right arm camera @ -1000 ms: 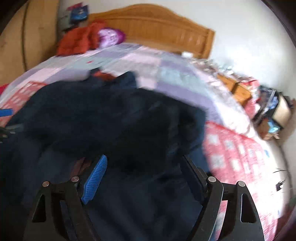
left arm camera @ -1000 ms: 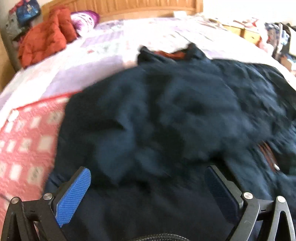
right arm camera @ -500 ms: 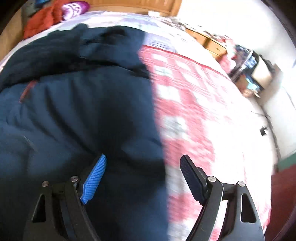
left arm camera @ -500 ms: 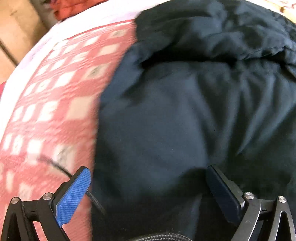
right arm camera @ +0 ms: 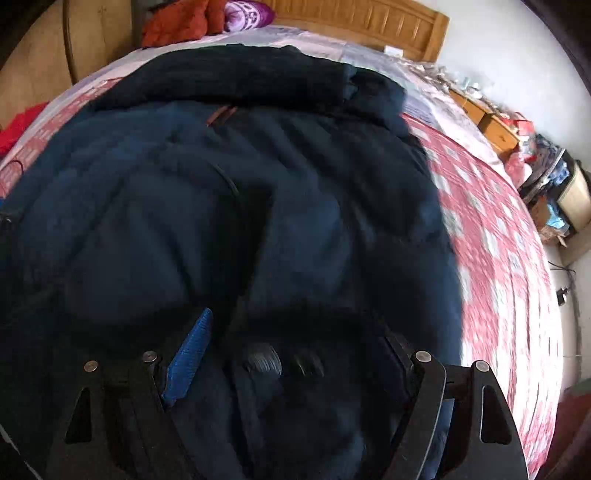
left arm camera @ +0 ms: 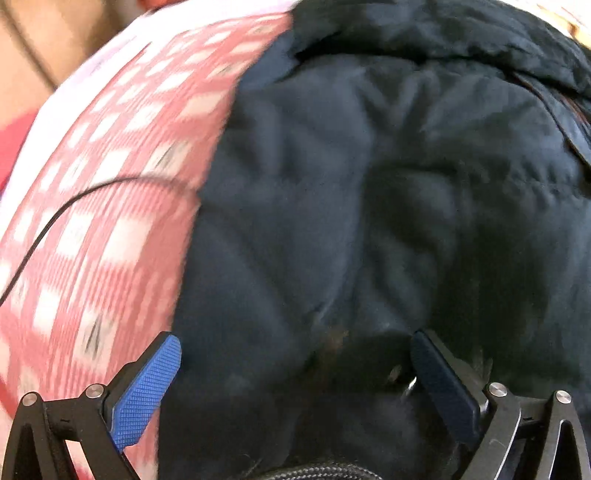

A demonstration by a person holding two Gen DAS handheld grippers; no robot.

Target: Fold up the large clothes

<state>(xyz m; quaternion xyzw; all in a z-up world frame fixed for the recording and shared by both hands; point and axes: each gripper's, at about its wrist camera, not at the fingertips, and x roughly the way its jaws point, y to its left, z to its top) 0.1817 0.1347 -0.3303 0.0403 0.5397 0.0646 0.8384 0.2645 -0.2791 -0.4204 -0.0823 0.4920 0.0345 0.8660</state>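
The bed (right arm camera: pixel 495 236) fills both views; its cover is a red-and-white checked quilt (left arm camera: pixel 110 206), with a paler lilac patchwork section toward the wooden headboard (right arm camera: pixel 369 22). On that quilt lies the task item — a large dark navy padded coat (right arm camera: pixel 229 192), spread flat and taking up most of the bed's width in my right wrist view. Its far part is doubled over on itself, forming a thick dark band across the top of the garment, and a short brown strip (right arm camera: pixel 221 115) shows just below that band. In my left wrist view the coat's left edge runs diagonally against the checked quilt, and a thin black cable (left arm camera: pixel 55 218) curves over the quilt beside it. An orange-red garment (right arm camera: pixel 173 22) and a purple item (right arm camera: pixel 247 14) sit at the head of the bed; cluttered wooden furniture (right arm camera: pixel 491 129) stands along the far wall. My left gripper (left arm camera: pixel 295 373) points down at the coat's near edge with its jaws spread wide — fabric lies between them, but the pads do not press on it. My right gripper (right arm camera: pixel 295 354) is likewise spread wide over the near hem, with dark fabric bunched between the fingers; nothing is clamped.
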